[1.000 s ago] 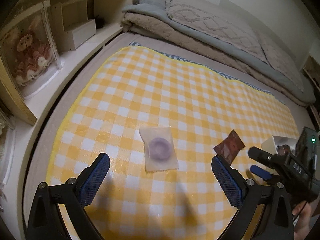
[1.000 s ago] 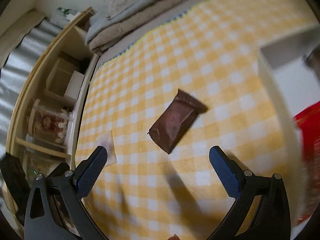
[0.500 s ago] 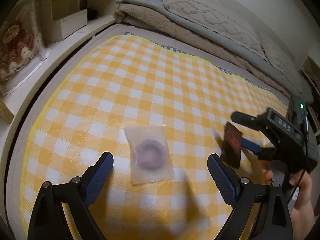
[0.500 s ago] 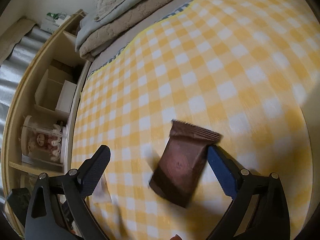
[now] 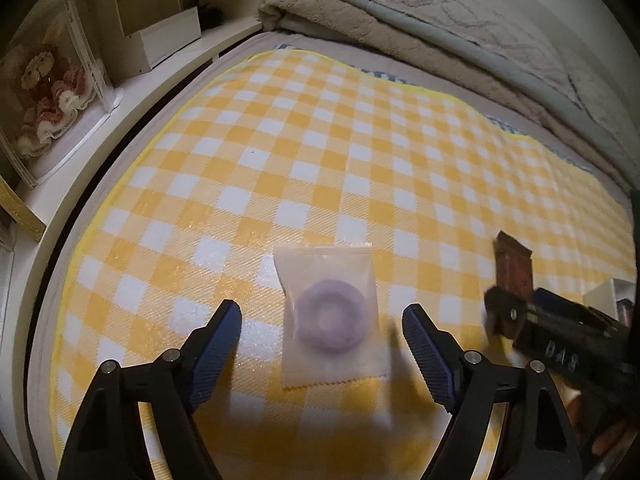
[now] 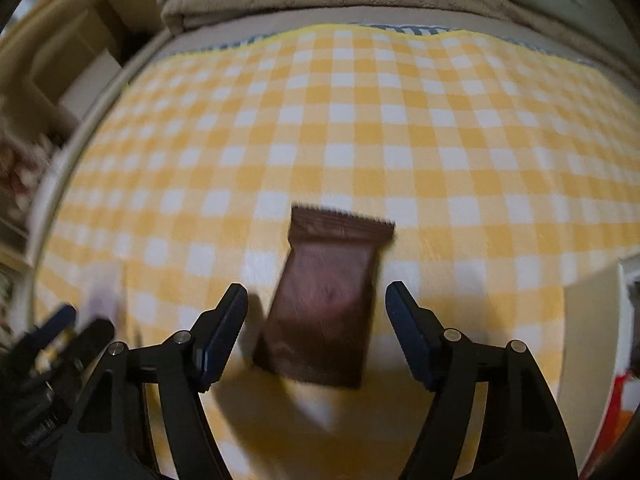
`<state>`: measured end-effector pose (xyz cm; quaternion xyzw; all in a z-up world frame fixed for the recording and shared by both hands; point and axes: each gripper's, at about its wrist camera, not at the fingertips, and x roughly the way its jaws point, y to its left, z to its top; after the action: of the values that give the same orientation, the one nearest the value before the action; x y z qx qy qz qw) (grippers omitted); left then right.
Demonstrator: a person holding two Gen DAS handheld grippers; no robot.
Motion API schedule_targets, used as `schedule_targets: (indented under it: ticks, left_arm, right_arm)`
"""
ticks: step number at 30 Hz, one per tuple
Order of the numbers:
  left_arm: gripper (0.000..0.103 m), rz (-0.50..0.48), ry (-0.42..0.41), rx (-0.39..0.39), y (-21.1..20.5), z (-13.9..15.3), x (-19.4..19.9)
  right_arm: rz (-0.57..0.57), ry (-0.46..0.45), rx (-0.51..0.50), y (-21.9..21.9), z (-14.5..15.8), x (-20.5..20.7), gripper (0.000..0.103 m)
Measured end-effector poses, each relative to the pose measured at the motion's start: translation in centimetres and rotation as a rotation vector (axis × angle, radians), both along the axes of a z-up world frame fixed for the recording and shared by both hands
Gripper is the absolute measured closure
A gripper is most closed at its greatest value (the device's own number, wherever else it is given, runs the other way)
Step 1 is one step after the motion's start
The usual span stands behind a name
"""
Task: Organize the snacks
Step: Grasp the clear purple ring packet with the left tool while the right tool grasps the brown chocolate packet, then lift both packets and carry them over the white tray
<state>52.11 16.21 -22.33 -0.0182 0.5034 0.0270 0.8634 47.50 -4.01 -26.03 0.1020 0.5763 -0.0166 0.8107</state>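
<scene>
Two flat packets: clear crinkled sachet [image 5: 329, 312], glossy brown wrapper [image 6: 324, 304].

A bedroom in a home. Beyond the tongs, folded blankets [image 5: 400, 28] and a quilt [image 5: 500, 20] lie heaped along a bed, whose mattress is spread with a yellow checked cloth [image 5: 320, 160]. To their left, a wooden shelf [image 5: 132, 12] holds a boxed doll [image 5: 44, 84] and a white box [image 5: 168, 40].

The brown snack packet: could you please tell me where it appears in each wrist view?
Left wrist view: the brown snack packet is far right, beside the right hand-held gripper.
Right wrist view: bottom centre, between the open jaws, pads not touching.
Shared landmark: the yellow checked cloth.
</scene>
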Motion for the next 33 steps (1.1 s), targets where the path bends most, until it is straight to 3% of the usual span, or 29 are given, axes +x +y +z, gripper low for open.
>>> schedule_targets:
  ticks: [3,8,11,13,16,23,33]
  left_arm:
    - [0.022,0.001,0.003,0.031,-0.8,-0.2,0.2]
    - [0.028,0.019,0.023,0.076,-1.7,-0.8,0.5]
    - [0.038,0.022,0.043,0.101,-2.1,-1.1,0.7]
    - [0.053,0.029,0.046,0.119,-2.4,-1.1,0.7]
    - [0.056,0.019,0.039,0.09,-2.3,-0.7,0.4]
    - [0.057,0.012,-0.017,0.076,-2.7,1.9,-0.8]
    - [0.058,0.007,-0.112,0.046,-3.7,8.6,-5.2]
  right_arm:
    - [0.031,0.011,-0.048,0.9,-0.1,-0.7,0.031]
    - [0.049,0.015,-0.047,-0.1,0.1,-1.9,0.052]
    - [0.074,0.016,-0.045,-0.4,0.4,-2.5,0.057]
    - [0.088,0.014,-0.041,-0.7,0.4,-2.6,0.06]
    - [0.1,0.007,-0.025,-1.3,0.8,-3.5,0.065]
    - [0.115,-0.034,-0.018,-2.6,3.0,-5.6,0.065]
    - [0.146,-0.144,-0.046,-3.3,10.0,-7.7,0.065]
